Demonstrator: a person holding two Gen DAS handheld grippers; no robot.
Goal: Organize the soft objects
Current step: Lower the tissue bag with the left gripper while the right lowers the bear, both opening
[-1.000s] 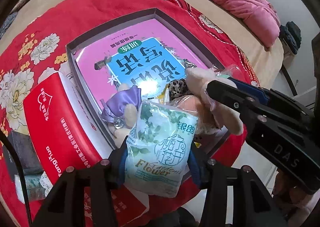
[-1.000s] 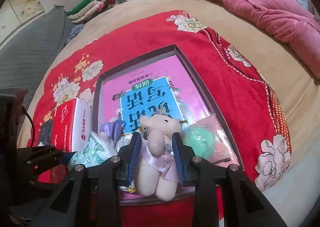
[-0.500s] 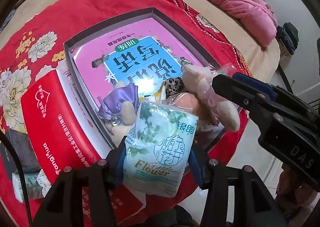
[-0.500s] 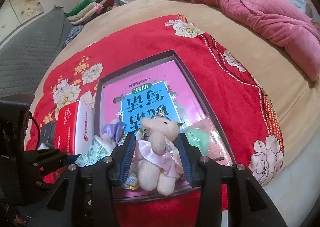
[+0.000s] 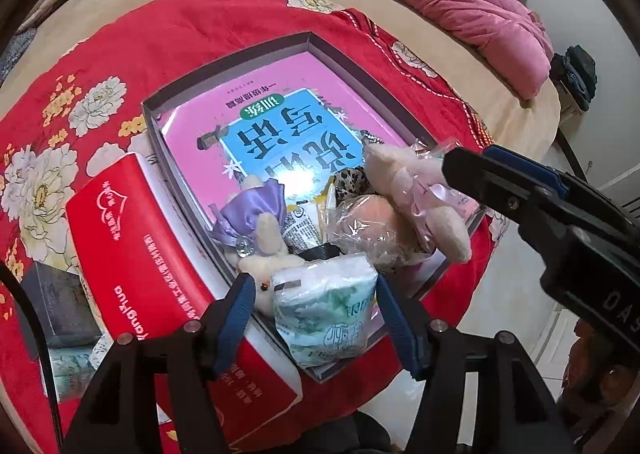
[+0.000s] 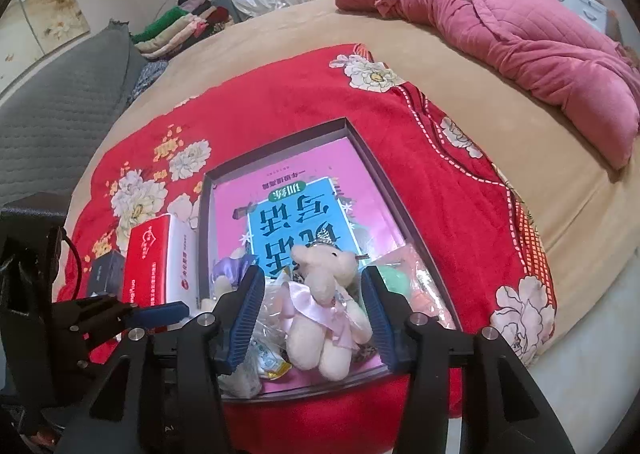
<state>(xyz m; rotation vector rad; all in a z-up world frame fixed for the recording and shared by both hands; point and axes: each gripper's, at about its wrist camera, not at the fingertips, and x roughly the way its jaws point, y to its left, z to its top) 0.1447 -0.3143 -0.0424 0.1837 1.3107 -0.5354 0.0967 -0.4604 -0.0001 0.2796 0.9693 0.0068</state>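
Observation:
A dark shallow box (image 5: 154, 133) with a pink and blue book in it lies on the red flowered blanket. My left gripper (image 5: 316, 314) hangs over the box's near corner with its jaws opening. A green-and-white tissue pack (image 5: 332, 318) lies between them, clear of the left pad. My right gripper (image 6: 314, 314) is also opening around a cream bear in a pink dress (image 6: 324, 306), which lies in the box (image 6: 276, 141) with a gap on each side. A purple-dressed bear (image 5: 256, 213) and a bagged peach ball (image 5: 364, 217) lie beside it.
A red tissue carton (image 5: 132, 246) stands against the box's left wall, with a dark small box (image 5: 60, 302) beyond it. A bagged green ball (image 6: 394, 278) sits in the box's right corner. A pink quilt (image 6: 520, 37) is bunched at the bed's far right. The floor drops off close behind the box.
Both pairs of jaws have widened. The tissue pack has slipped from the left pads down into the box corner. The right pads have let go of the pink-dressed bear.

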